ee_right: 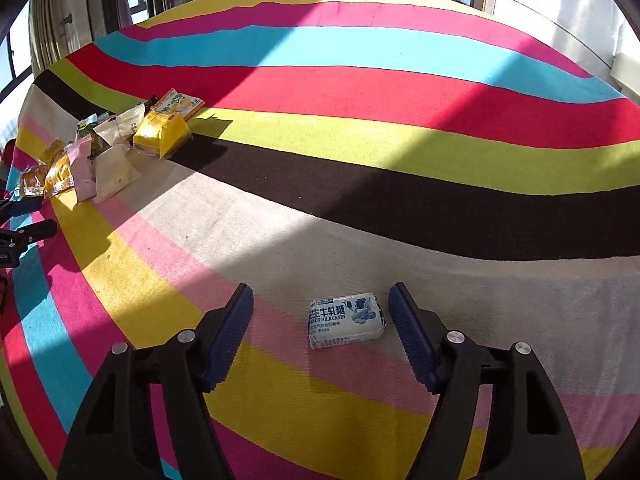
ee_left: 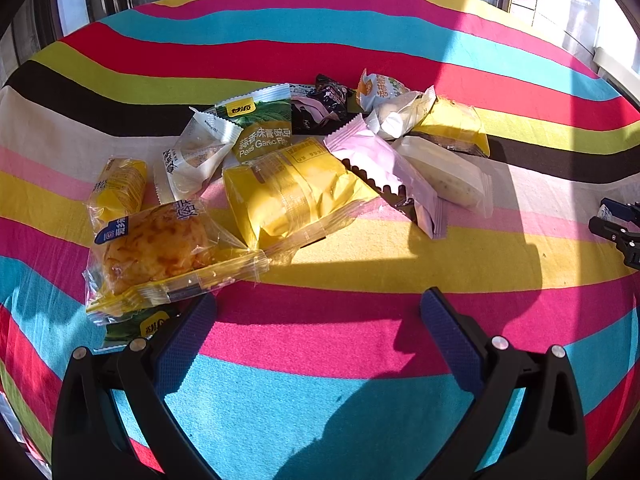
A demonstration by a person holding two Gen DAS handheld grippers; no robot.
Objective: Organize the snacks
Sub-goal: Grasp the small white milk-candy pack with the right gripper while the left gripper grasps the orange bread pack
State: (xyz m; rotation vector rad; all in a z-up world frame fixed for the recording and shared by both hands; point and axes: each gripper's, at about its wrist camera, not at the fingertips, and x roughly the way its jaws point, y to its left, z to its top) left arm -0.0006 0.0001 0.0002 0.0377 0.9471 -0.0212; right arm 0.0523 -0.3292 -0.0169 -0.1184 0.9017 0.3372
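A pile of wrapped snacks lies on the striped cloth in the left wrist view: a bread bun in clear wrap (ee_left: 156,248), a yellow cake pack (ee_left: 292,192), a green pea bag (ee_left: 260,124), a pink pack (ee_left: 384,168) and a white pack (ee_left: 448,176). My left gripper (ee_left: 318,312) is open and empty, just in front of the pile. My right gripper (ee_right: 322,300) is open, and a small white-and-blue milk candy (ee_right: 346,320) lies on the cloth between its fingers, untouched. The pile also shows in the right wrist view (ee_right: 108,148), far left.
The striped cloth (ee_right: 360,152) covers the whole table. The right gripper's tip shows at the right edge of the left wrist view (ee_left: 620,236). Windows and a wall stand beyond the far table edge.
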